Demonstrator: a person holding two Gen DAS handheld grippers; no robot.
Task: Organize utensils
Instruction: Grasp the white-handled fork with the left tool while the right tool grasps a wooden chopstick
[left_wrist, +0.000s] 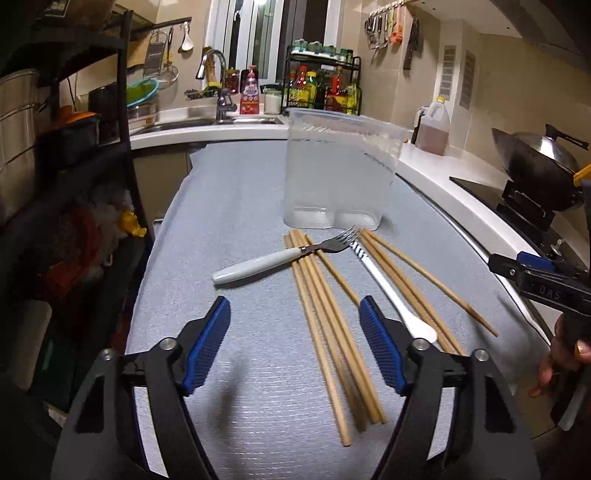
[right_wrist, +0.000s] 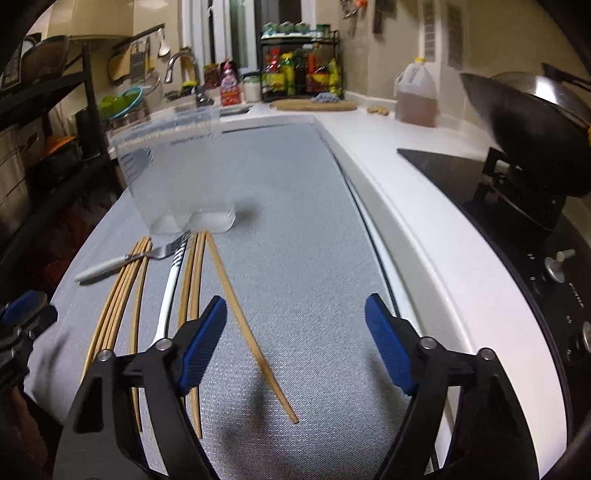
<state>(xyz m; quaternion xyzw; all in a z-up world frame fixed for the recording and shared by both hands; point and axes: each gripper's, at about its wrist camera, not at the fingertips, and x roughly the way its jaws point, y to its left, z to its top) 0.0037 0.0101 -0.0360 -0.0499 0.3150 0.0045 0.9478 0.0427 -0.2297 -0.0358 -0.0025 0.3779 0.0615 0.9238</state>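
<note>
The chopsticks (left_wrist: 325, 317) lie loose on the grey cloth-covered surface (left_wrist: 240, 206), long axes running roughly 12 to 6 o'clock, just in front of the clear plastic container (left_wrist: 338, 166). A white-handled fork (left_wrist: 280, 258) lies across the left bundle, tines toward 2 o'clock; a white spoon (left_wrist: 391, 295) lies between the two groups. The left tool (left_wrist: 294, 345) hovers with its jaws spread and empty, the left bundle passing under its gap from 12 toward 5 o'clock. The right tool (right_wrist: 295, 343) is likewise spread and empty; one stray chopstick (right_wrist: 251, 332) crosses between its jaws. Each tool seems nearest its own group, and the container, apparently empty, stands at 12 o'clock beyond.
</note>
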